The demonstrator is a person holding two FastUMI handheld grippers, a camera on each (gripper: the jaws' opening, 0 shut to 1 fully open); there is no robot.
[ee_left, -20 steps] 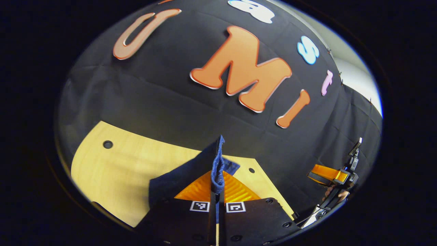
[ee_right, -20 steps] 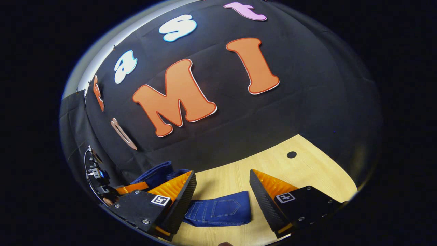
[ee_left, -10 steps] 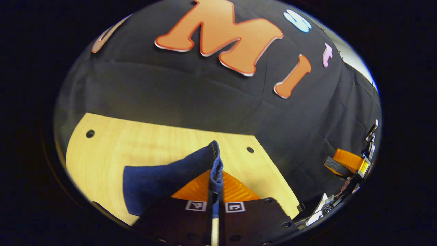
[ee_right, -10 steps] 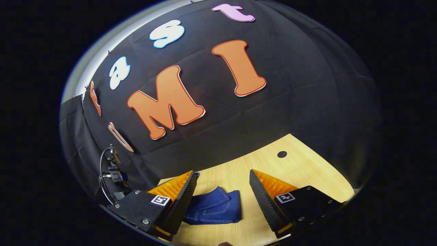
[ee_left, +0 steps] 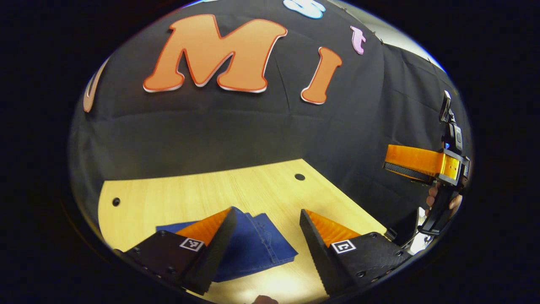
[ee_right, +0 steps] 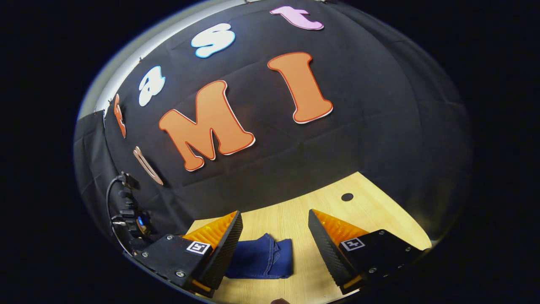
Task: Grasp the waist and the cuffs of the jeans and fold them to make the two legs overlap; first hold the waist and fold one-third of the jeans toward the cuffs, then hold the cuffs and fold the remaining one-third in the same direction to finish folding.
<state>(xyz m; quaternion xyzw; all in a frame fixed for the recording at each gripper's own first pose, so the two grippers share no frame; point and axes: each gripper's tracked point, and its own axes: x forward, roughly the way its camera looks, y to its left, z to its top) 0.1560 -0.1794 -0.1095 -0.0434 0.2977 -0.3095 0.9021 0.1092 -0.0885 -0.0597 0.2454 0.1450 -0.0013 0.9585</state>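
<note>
Pretty sure this one's basically finished. In the left gripper view the jeans [ee_left: 253, 247] sit as a small flat blue packet on the table [ee_left: 202, 190], tucked partly behind the left gripper's [ee_left: 265, 230] near finger. That gripper hangs just above them with its fingers spread wide, nothing between them. Off at the right edge you can see the right gripper [ee_left: 422, 162] held up in the air by a hand [ee_left: 441, 202], well away from the cloth; from that angle I can't tell its opening.

The right gripper view settles it: its own fingers are wide apart and empty, with the jeans [ee_right: 263, 261] lying low between them on the table [ee_right: 337, 207], layers stacked, a seam showing on top.

So judging by the shape, both thirds look folded over. What's left is maybe a pat to flatten it, or nothing. I can't see the waist or cuffs clearly enough to check how neatly the edges line up.
</note>
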